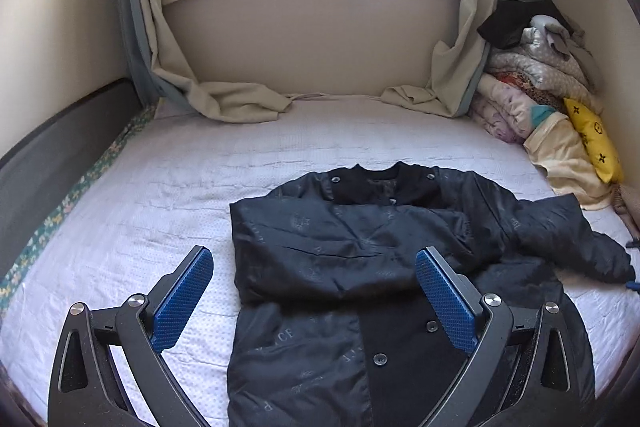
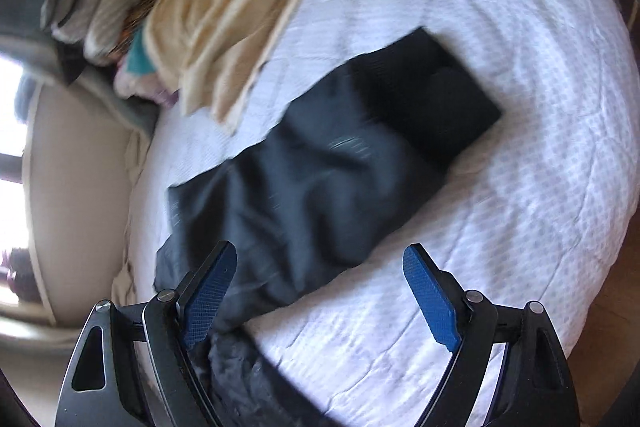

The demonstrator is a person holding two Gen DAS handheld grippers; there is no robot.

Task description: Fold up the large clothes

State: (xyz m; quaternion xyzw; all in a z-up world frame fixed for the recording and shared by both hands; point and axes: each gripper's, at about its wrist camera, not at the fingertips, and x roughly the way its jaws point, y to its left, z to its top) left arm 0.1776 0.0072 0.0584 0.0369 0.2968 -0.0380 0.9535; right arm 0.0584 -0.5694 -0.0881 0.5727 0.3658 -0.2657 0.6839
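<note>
Sleeve (image 2: 312,171) lies at 12 o'clock of right hand-held gripper (image 2: 320,291), axis 8-to-2; both hand-held grippers spread, left hand-held gripper (image 1: 314,297) farther

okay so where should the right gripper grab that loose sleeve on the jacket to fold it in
Probably at the cuff end of the sleeve, coming from the right gripper side. It lies spread outward from the jacket body on the bed, so its thin free end can be pinched and carried inward.

White bed (image 1: 160,195), dark jacket (image 1: 360,247), folded bedding (image 1: 532,99)
</note>
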